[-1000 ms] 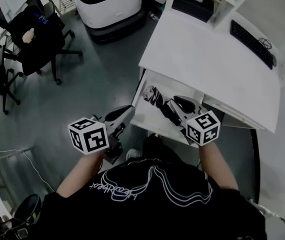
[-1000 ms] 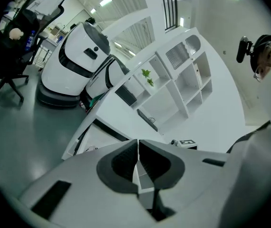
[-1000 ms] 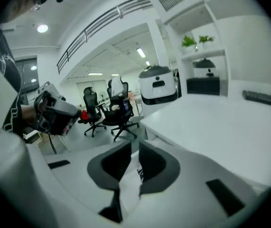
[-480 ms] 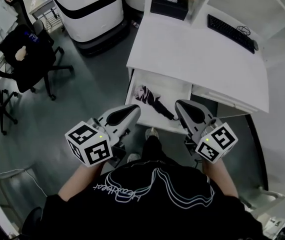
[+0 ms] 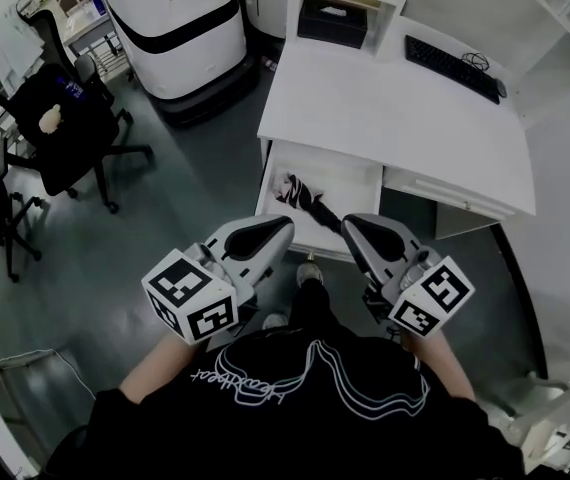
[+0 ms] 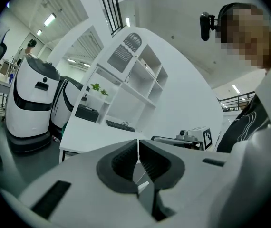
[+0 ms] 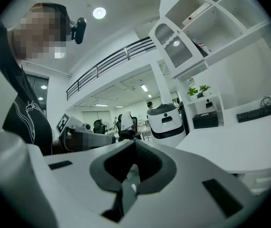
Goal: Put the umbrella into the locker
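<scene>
The folded umbrella, black with a pale patterned end, lies in the open white drawer under the desk. Both grippers hang above the floor in front of the drawer, apart from the umbrella. In the head view my left gripper sits at the drawer's front left and my right gripper at its front middle. The left gripper has its jaws pressed together with nothing between them. The right gripper is likewise shut and empty. Each gripper view shows only the room beyond the jaws, not the umbrella.
A white desk carries a black keyboard at its far right. White shelving with a black box stands behind it. A white wheeled robot and a black office chair stand on the grey floor to the left.
Both grippers have risen toward the head camera and drawn back from the drawer. The right gripper, earlier right over the umbrella, is now clear of it. The umbrella stays in the drawer.
</scene>
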